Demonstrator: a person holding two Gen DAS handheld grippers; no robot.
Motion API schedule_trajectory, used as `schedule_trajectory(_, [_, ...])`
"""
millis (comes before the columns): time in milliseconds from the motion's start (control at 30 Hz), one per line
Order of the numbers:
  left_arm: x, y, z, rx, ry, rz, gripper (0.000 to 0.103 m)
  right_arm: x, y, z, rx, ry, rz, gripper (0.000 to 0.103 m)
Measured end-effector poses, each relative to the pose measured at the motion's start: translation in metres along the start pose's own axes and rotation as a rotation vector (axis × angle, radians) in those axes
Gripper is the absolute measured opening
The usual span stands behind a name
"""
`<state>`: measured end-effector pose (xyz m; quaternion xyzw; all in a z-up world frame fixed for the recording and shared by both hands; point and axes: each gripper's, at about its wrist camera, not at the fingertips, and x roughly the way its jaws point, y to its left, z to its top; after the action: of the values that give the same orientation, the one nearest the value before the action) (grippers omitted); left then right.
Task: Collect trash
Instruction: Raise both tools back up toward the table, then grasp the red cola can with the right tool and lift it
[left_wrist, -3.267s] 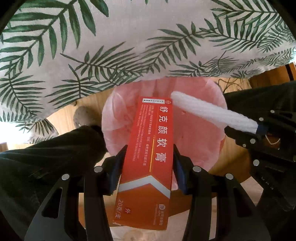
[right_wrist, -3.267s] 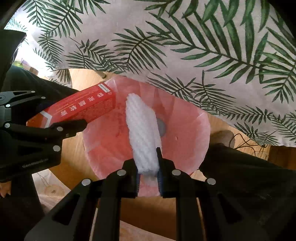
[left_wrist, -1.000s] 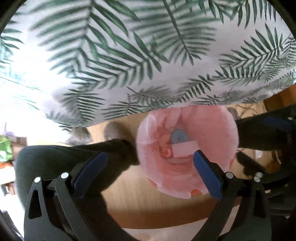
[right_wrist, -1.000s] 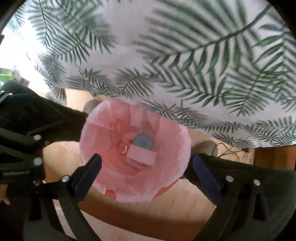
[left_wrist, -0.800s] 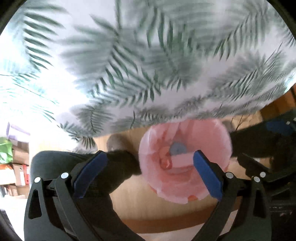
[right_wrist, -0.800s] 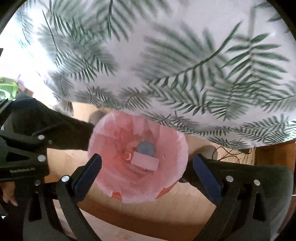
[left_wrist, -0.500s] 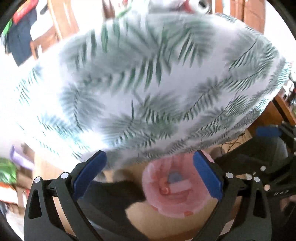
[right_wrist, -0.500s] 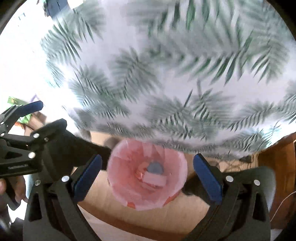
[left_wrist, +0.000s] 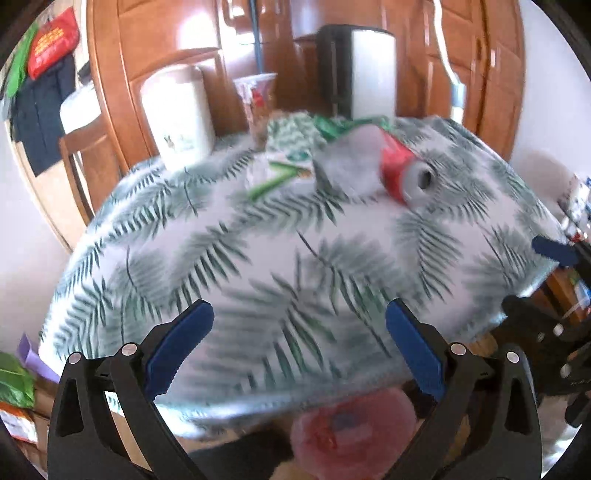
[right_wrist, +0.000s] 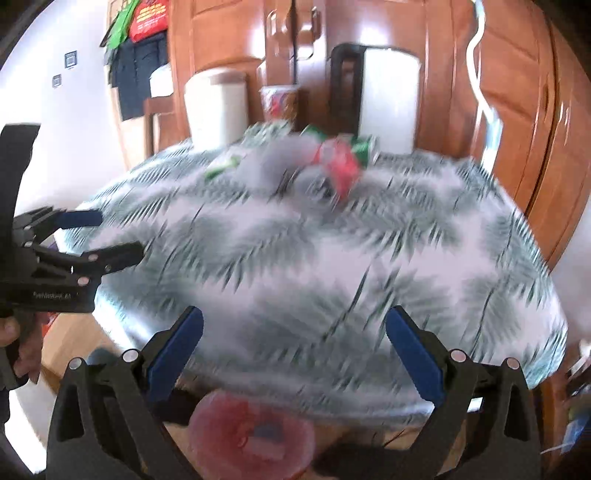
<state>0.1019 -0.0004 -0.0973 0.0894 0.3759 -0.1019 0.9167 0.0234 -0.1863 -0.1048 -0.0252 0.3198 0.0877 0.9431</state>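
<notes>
Looking forward over the table (left_wrist: 258, 258), both cameras show a cloth with a green leaf print, and both pictures are blurred. The left gripper (left_wrist: 299, 332) has its two blue-padded fingers spread wide, with nothing between them. The right gripper (right_wrist: 293, 336) is spread just as wide and also holds nothing.

Below the near edge of the table stands the pink trash bag (left_wrist: 351, 435), low between the fingers in each view; something red and something blue lie inside it, but the blur hides what they are. On the far side of the table lies the remaining trash: a red can (left_wrist: 402, 173) on its side, a grey crumpled piece (left_wrist: 347, 162) touching it, and green wrappers (left_wrist: 280, 177) beside them. The left view shows the open end of the can rather clearly; in the right view the same pile (right_wrist: 332, 166) is only a smear of red, grey and green.

Only the right view shows the left gripper from the side (right_wrist: 74, 236), at the left edge of the table, with a hand (right_wrist: 18, 347) under it. Only the left view shows the right gripper from the side (left_wrist: 554, 254), at the right edge of the table. Behind the table both views show a white bin (left_wrist: 177, 118), a cup (left_wrist: 258, 96) and wooden doors (left_wrist: 491, 74).
</notes>
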Motion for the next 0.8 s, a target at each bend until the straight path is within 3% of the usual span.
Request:
schedule_trajectory(233, [0.018,0.007,0.027,-0.017,0.008,0.005,0.097,0.056,-0.013,0.051,-0.010,0.044,-0.050,0.098])
schedule_trajectory(500, [0.028,0.011,0.026,-0.021,0.025,0.005,0.097,0.113,0.001,0.073,-0.063,0.122,-0.107,0.098])
schedule_trajectory(633, [0.032,0.009,0.026,-0.018,0.032,0.001,0.097,0.128,0.001,0.081,-0.063,0.163,-0.116,0.091])
schedule_trajectory(733, [0.035,0.006,0.026,-0.015,0.036,-0.002,0.097,0.133,-0.006,0.088,-0.044,0.170,-0.109,0.078])
schedule_trajectory(800, [0.036,0.003,0.027,-0.013,0.039,-0.008,0.097,0.134,-0.014,0.089,-0.023,0.178,-0.087,0.076])
